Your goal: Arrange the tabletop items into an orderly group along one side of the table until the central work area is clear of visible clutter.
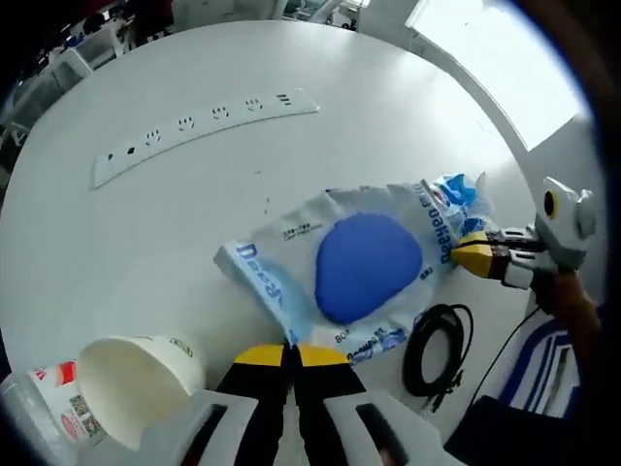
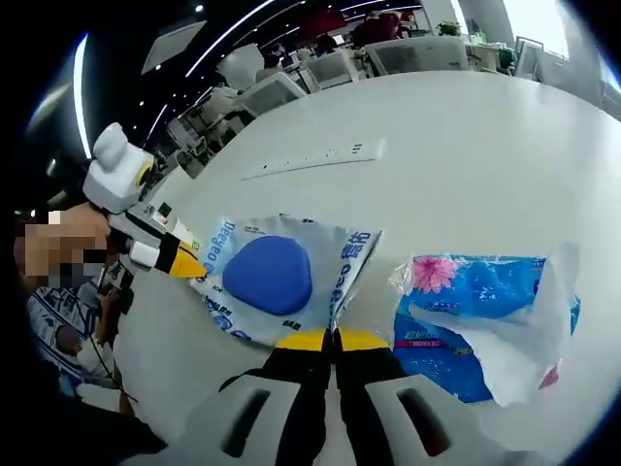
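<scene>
On the white table [image 1: 146, 243], both hand-held grippers, left [image 1: 291, 355] and right [image 2: 332, 339], pinch the wipes pack [image 1: 349, 267].

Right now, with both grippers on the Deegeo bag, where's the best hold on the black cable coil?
Judgement: take the black cable coil across one strand of its loop, from straight above. It lies flat on the white table, apart from the blue-and-white bag, so a side approach likely slides it. Its open middle leaves room for one jaw.

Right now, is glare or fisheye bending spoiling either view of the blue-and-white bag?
Left gripper view: a bright window patch washes out the top right, and the power strip bows with fisheye curve; the blue-and-white bag reads sharp. Right gripper view: the table is evenly lit, the background dim, and the bag's print is legible.
</scene>
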Demonstrator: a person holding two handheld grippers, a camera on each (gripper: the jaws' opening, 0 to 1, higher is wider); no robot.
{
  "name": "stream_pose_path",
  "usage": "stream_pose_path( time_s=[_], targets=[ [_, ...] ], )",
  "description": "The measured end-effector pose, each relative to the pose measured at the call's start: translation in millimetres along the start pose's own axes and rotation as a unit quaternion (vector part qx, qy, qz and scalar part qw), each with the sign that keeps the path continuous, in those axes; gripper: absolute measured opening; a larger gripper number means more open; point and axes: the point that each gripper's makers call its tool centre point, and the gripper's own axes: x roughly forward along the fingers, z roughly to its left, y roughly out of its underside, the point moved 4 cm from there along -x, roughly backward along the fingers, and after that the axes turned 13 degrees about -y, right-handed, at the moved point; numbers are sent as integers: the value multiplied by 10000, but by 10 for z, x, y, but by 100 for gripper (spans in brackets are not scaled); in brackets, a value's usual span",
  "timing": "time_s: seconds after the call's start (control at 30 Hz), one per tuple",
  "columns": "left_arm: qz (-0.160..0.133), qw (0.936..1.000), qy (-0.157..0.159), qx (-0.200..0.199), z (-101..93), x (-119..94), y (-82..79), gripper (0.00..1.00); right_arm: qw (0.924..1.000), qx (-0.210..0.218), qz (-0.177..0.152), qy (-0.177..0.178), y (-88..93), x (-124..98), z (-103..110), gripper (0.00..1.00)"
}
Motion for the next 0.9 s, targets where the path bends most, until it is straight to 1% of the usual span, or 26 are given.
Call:
stream_pose_path(
  time_s=[0.2,0.3,0.47,0.6,0.7,0.8,0.83,0.9],
  targets=[
    [41,10000,2,-10,-39,29,79,0,10000,45,49,25,85,4,9,0],
    [46,10000,-62,39,-46,52,102,0,10000,67,53,16,110,17,16,0],
    [7,9999,-96,42,-58,72,120,0,10000,74,25,48,105,44,-22,0],
    [-78,9999,-131,-20,-52,79,120,1,9999,147,9,34,129,41,-10,0],
    [-140,9998,-152,42,-57,70,122,3,9999,94,12,50,134,46,-11,0],
    [-144,9997,-107,135,-96,45,136,9,9999,15,45,106,131,51,-29,0],
    [-196,9994,-177,222,-93,30,133,11,9999,5,39,111,133,48,-25,0],
    [-247,9991,-194,279,-107,16,121,13,9998,-69,44,153,133,41,-10,0]
  ],
)
